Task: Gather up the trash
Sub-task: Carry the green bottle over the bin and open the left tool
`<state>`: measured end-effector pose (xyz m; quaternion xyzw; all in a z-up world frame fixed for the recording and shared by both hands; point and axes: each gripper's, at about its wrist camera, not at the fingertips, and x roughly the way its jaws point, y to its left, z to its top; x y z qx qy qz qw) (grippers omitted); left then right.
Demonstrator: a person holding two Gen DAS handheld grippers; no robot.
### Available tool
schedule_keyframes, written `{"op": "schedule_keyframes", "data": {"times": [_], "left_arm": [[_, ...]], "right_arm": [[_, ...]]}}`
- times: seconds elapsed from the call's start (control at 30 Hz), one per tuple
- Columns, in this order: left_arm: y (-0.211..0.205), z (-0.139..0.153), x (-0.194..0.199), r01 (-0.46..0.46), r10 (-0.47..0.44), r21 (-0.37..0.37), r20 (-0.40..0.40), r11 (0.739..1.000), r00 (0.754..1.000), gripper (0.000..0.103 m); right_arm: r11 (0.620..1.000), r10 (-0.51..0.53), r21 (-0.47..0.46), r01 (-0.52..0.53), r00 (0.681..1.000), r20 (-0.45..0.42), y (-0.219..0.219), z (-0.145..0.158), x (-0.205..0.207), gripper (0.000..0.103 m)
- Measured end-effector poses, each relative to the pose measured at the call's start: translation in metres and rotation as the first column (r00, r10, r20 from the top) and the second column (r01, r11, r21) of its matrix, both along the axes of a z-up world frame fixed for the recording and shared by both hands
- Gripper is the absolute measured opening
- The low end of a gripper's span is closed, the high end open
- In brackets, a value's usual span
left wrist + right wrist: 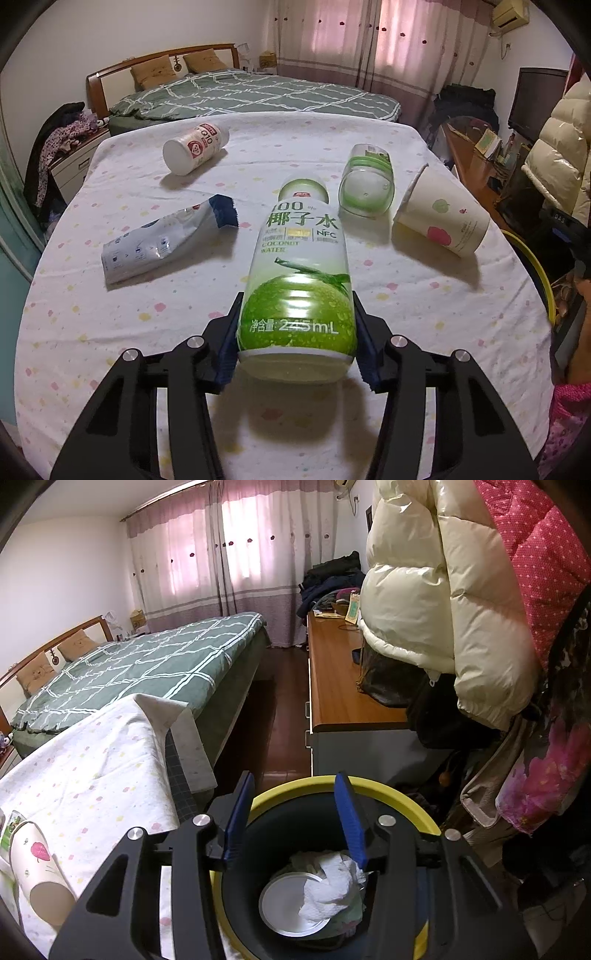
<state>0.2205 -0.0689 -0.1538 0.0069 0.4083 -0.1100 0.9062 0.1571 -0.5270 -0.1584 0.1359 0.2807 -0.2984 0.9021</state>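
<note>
Black linkages, blue fingers (350,814) (silver screws)

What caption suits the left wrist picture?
Left gripper clamps a coconut water bottle above the table.

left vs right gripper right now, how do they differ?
The left gripper has its jaws shut on the coconut water bottle; the right gripper is open and empty. Left is over the table with trash on it; right is above the yellow-rimmed bin. Both have blue pads.

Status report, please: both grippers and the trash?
Left gripper shut on coconut bottle. Right gripper open, empty, over bin. Nothing blocking.
</note>
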Motion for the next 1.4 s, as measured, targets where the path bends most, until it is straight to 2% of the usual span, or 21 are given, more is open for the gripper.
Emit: {"op": "schedule_keyframes", "data": {"times": [0.27,0.57,0.73,1.07,1.17,1.4], "left_arm": [[0.002,0.021,-0.012,0.016,-0.017,0.014,0.071,1.0,0.997,0.051],[0.002,0.074,-0.034,0.049,-0.058,0.052,0.2,0.997,0.978,0.051],[0.002,0.089,-0.039,0.059,-0.068,0.047,0.224,0.997,0.972,0.051],[-0.011,0.099,-0.044,0.095,-0.102,0.042,0.229,0.995,0.968,0.051],[-0.02,0.106,-0.048,0.114,-0.122,0.046,0.242,0.992,0.963,0.051],[-0.06,0.128,-0.051,0.198,-0.201,0.038,0.263,0.98,0.944,0.051]], "right_arm": [[1.0,0.0,0.0,0.0,1.0,0.0,0.0,0.0,0.0,0.044],[1.0,0.002,0.001,-0.002,1.0,0.002,0.001,0.0,0.0,0.044],[1.0,0.004,0.002,-0.004,1.0,0.002,0.002,0.0,0.001,0.044],[1.0,0.013,0.013,-0.013,1.0,0.024,0.007,0.007,-0.003,0.044],[0.999,0.031,0.013,-0.031,0.999,0.028,0.007,0.012,-0.009,0.05],[0.999,0.046,0.025,-0.046,0.999,0.019,-0.005,0.014,-0.044,0.051]]}}
